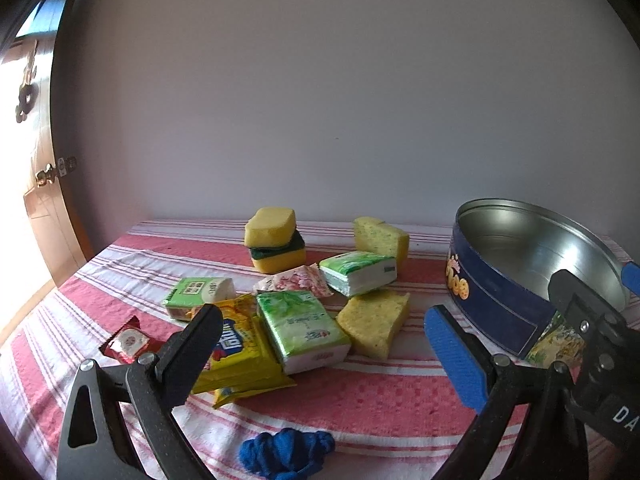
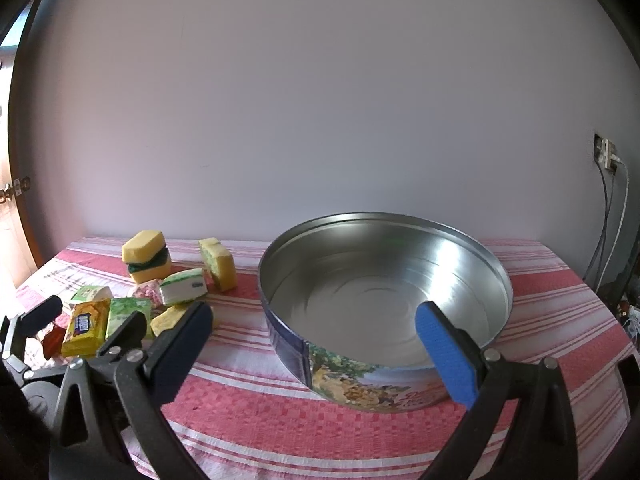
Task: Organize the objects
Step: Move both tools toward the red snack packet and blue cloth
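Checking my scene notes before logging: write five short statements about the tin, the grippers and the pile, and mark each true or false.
1. The round tin has nothing in it. True.
2. The left gripper holds a sponge. False: its jaws are open with nothing between them.
3. The right gripper is open. True.
4. The yellow snack packet lies inside the tin. False: it lies on the striped cloth in the pile.
5. One green-layered sponge rests on top of another. True.
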Available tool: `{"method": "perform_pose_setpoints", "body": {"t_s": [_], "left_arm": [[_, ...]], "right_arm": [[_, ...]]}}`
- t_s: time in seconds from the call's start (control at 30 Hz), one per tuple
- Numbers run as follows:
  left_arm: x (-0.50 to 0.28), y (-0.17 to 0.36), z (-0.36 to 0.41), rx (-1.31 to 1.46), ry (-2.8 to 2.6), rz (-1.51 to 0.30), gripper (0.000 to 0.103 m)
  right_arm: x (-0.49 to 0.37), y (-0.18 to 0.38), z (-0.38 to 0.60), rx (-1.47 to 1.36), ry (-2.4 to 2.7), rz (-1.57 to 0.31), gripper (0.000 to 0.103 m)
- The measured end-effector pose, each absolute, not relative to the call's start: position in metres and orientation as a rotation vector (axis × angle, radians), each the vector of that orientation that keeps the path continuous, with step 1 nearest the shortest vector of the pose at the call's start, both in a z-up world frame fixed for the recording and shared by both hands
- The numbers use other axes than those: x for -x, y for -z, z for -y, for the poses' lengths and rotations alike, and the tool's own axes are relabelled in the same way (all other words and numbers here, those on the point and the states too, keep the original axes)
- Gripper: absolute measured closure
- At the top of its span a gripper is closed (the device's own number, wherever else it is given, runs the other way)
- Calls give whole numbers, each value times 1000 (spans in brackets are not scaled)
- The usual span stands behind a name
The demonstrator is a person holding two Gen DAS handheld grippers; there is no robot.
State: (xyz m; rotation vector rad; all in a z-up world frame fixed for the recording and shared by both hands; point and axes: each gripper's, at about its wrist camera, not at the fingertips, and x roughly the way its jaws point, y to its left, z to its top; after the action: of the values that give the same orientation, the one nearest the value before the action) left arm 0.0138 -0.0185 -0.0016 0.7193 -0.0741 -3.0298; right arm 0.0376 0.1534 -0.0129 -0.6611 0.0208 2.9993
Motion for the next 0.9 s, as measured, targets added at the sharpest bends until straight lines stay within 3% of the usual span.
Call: {"method": "perform_pose_setpoints", "body": {"t_s": [0.9], "left_arm": [[-29, 5, 117, -798, 2880, 29, 1]], "right_arm": [[-49, 25, -107, 826, -3126, -3, 4]]}}
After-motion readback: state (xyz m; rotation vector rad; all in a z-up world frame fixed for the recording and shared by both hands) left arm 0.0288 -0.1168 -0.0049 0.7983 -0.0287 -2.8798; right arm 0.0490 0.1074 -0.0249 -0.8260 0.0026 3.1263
